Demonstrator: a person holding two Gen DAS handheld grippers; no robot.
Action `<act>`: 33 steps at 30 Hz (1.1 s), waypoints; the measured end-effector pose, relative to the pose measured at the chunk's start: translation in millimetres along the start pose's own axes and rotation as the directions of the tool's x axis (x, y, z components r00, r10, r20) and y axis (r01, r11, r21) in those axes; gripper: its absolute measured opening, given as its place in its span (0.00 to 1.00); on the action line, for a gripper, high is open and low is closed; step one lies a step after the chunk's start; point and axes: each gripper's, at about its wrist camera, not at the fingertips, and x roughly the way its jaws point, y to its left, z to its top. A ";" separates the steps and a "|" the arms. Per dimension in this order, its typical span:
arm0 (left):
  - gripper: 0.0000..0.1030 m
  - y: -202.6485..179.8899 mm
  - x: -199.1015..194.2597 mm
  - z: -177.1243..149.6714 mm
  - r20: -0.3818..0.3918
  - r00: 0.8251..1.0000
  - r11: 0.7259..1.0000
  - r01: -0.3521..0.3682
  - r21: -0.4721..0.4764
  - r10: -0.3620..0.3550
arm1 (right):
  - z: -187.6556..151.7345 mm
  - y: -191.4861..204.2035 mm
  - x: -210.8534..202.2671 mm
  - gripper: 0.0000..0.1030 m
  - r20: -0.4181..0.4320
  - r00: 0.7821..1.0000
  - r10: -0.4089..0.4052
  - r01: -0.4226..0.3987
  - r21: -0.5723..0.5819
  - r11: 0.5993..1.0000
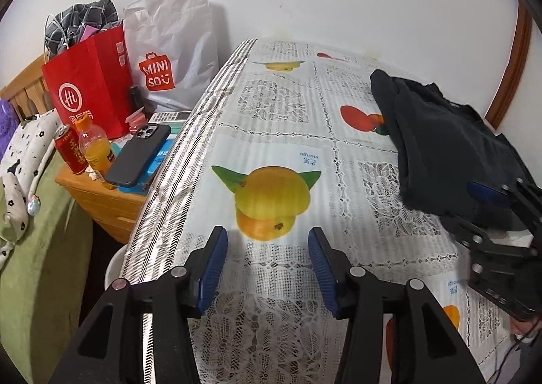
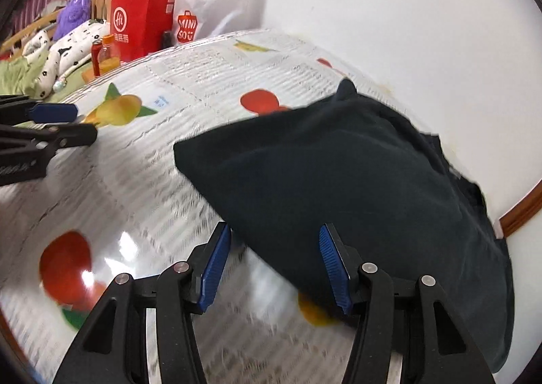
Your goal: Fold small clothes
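Note:
A dark navy folded garment (image 1: 447, 146) lies on the right side of the table, near the wall; it fills the middle and right of the right wrist view (image 2: 355, 180). My left gripper (image 1: 267, 241) is open and empty, over the fruit-print tablecloth (image 1: 271, 133), well left of the garment. My right gripper (image 2: 274, 241) is open, its jaws standing at the garment's near edge without clamping it. In the left wrist view the right gripper (image 1: 498, 204) shows at the garment's near right edge. In the right wrist view the left gripper (image 2: 67, 123) shows at far left.
The table's left edge (image 1: 176, 160) borders a wooden nightstand (image 1: 108, 194) holding a phone (image 1: 139, 153), a red can (image 1: 69, 150), an orange drink bottle (image 1: 96, 146), a red bag (image 1: 91, 85) and a white MINISO bag (image 1: 169, 52). A bed with a green cover (image 1: 37, 248) lies farther left.

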 end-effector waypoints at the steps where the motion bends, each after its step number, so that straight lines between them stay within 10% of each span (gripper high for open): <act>1: 0.48 -0.4 0.5 -0.5 0.005 1.000 1.000 0.000 0.003 0.000 | 6.5 3.1 3.9 0.52 0.001 1.000 -0.013 0.013 -0.014 1.000; 7: 0.50 -6.2 4.1 -1.5 0.016 0.999 0.999 -0.031 0.027 0.031 | 26.6 11.7 21.5 0.51 0.038 0.996 -0.086 0.088 -0.051 0.995; 10: 0.52 -7.6 4.7 -1.5 0.013 0.999 0.999 -0.031 0.034 0.030 | 35.1 13.0 31.3 0.20 0.035 0.995 -0.096 0.098 -0.043 0.994; 12: 0.52 -6.2 4.5 -1.7 0.013 1.000 0.999 -0.022 0.026 0.021 | 37.6 10.6 34.4 0.16 0.040 0.994 -0.105 0.106 -0.037 0.994; 20: 0.53 -6.0 3.9 -2.1 0.011 0.999 0.998 -0.045 0.038 0.044 | 37.0 -98.0 -30.6 0.12 0.243 0.968 0.064 -0.132 0.273 0.953; 27: 0.52 -26.6 -6.9 3.7 -0.031 0.999 0.999 0.033 -0.031 -0.034 | -35.0 -249.2 -80.3 0.12 0.334 0.939 -0.076 -0.136 0.568 0.812; 33: 0.52 -95.8 -19.2 5.3 -0.003 0.991 0.986 0.137 0.100 -0.137 | -146.4 -320.2 -73.4 0.12 0.236 0.959 -0.160 -0.084 0.771 0.631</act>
